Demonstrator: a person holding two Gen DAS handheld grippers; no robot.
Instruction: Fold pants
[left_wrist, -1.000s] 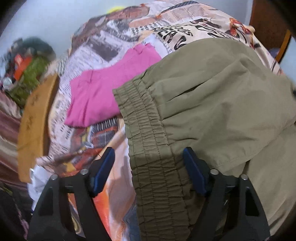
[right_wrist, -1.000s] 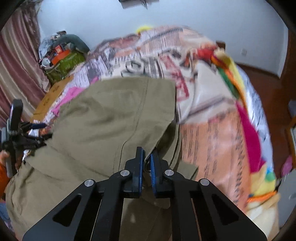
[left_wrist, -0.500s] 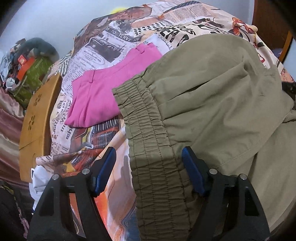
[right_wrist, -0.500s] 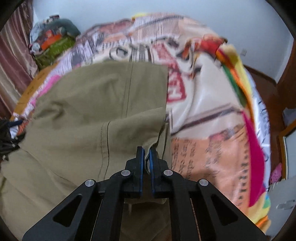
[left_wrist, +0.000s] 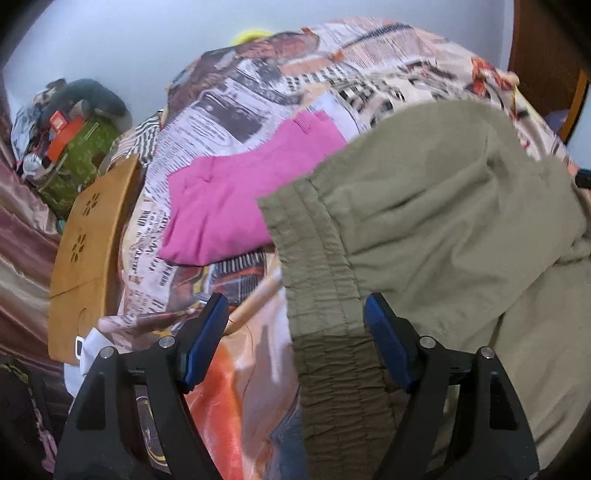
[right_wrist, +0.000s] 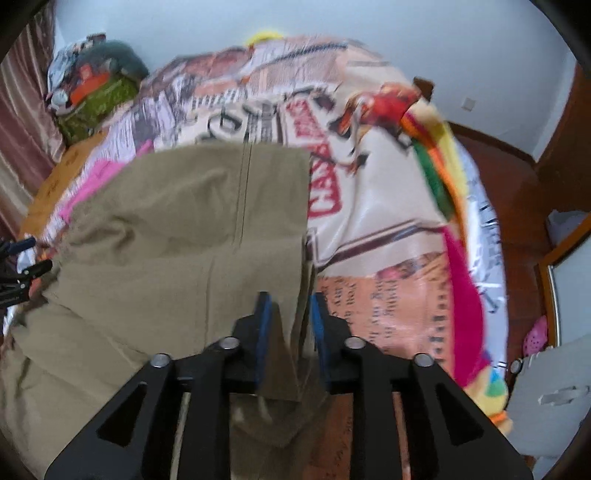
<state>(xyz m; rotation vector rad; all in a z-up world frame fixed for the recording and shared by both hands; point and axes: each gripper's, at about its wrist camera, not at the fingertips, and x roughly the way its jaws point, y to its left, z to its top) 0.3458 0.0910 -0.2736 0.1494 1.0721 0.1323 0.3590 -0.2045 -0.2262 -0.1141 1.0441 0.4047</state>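
your right gripper (right_wrist: 288, 314) is opening, pants (right_wrist: 184, 229) edge between its jaws; your left gripper (left_wrist: 295, 332) stands released astride the waistband (left_wrist: 325, 314).

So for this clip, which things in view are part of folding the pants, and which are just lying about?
Part of the job:
- olive pants, spread on the bed
- left gripper, open over the waistband
- right gripper, jaws opening, pants edge between them

Lying about:
- pink garment
- printed bedspread
- wooden board
- pile of bags by the wall
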